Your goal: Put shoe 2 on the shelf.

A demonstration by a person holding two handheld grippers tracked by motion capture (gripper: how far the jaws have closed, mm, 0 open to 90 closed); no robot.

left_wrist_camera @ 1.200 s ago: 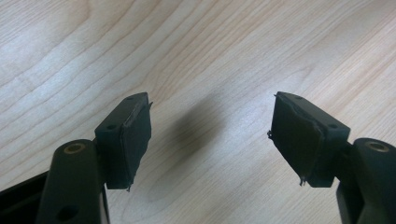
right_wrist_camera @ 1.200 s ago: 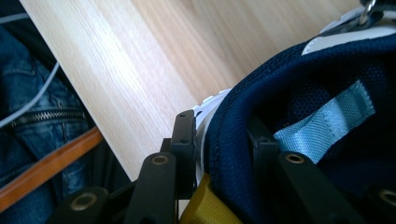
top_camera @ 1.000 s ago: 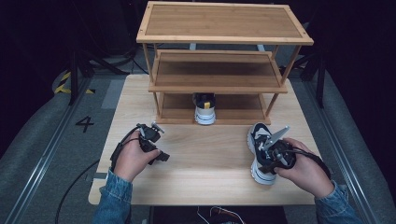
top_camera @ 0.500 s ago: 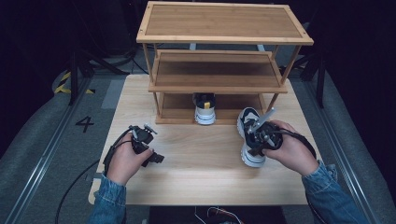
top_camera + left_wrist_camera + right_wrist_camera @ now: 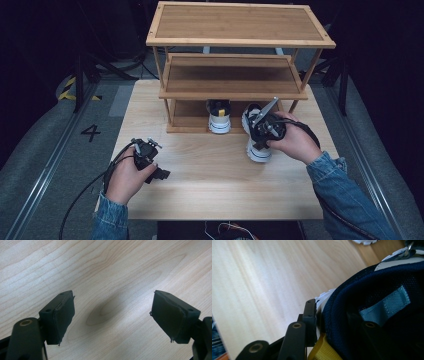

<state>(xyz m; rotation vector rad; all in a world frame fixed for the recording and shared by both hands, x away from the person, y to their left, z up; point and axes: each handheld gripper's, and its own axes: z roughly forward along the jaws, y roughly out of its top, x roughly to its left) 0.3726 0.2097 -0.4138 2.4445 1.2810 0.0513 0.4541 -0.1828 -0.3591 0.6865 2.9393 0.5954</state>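
The right claw (image 5: 260, 131) is gripping a sneaker (image 5: 256, 146) by its collar, carrying it toward its mate (image 5: 219, 116) on the rack's bottom shelf (image 5: 187, 120); the left claw (image 5: 112, 315) is hanging wide over the desk (image 5: 210, 185), holding nothing.

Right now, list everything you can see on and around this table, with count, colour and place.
Light wooden table: one, pale wood, centre.
Three-tier wooden shoe rack: one, light brown, far half of table.
White and navy sneaker on the rack: one, bottom shelf, heel toward the person.
White and navy sneaker in the tool: one, right of the first, in front of the rack.
Floor marking 4: one, black, left of table.
Left tool: black, open over bare table.
Right tool: black, shut on the sneaker's collar.
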